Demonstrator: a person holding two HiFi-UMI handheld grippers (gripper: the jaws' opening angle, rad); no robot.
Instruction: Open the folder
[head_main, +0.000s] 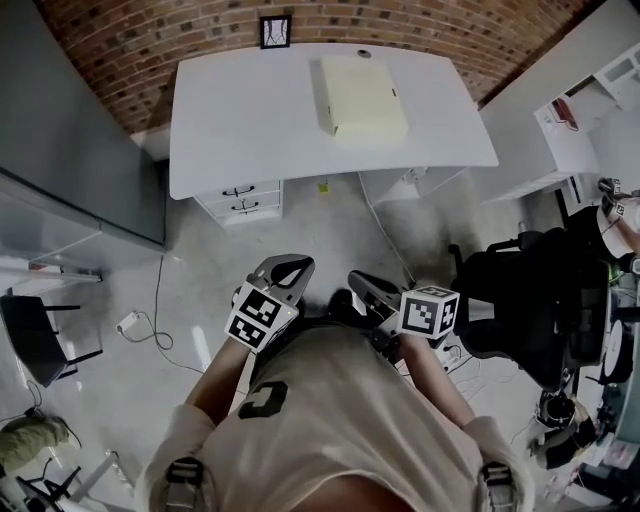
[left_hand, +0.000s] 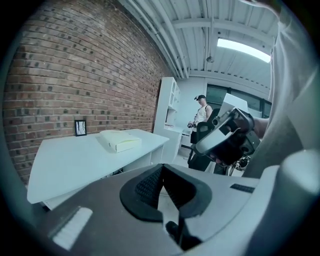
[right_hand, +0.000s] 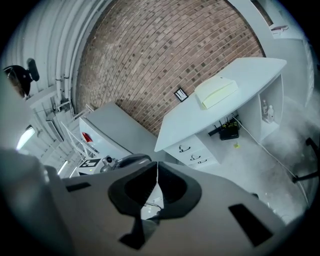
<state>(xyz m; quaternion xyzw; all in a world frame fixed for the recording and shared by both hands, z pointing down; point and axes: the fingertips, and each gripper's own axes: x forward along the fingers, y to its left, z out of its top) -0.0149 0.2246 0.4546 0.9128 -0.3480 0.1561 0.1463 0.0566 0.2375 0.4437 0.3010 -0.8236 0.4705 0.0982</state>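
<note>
L gripper (head_main: 293, 264) & R gripper (head_main: 358, 279): jaws together, empty, well apart from pale-yellow flat folder (head_main: 362, 95) on white desk (head_main: 240, 120).

A white desk (head_main: 250, 110) with drawers (head_main: 240, 198) stands against a brick wall (head_main: 180, 30) on a grey floor (head_main: 320, 240), a black chair (head_main: 520, 300) nearby.

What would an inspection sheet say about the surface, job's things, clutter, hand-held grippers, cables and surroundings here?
Surface: white desk, mostly bare.
Job's things: pale yellow folder, closed, flat on the desk.
Clutter: small framed picture at the desk's back edge.
Hand-held grippers: left hand-held gripper and right hand-held gripper shut, empty, short of the desk.
Cables: loose cables on the floor.
Surroundings: brick wall, drawers, black office chair.
</note>
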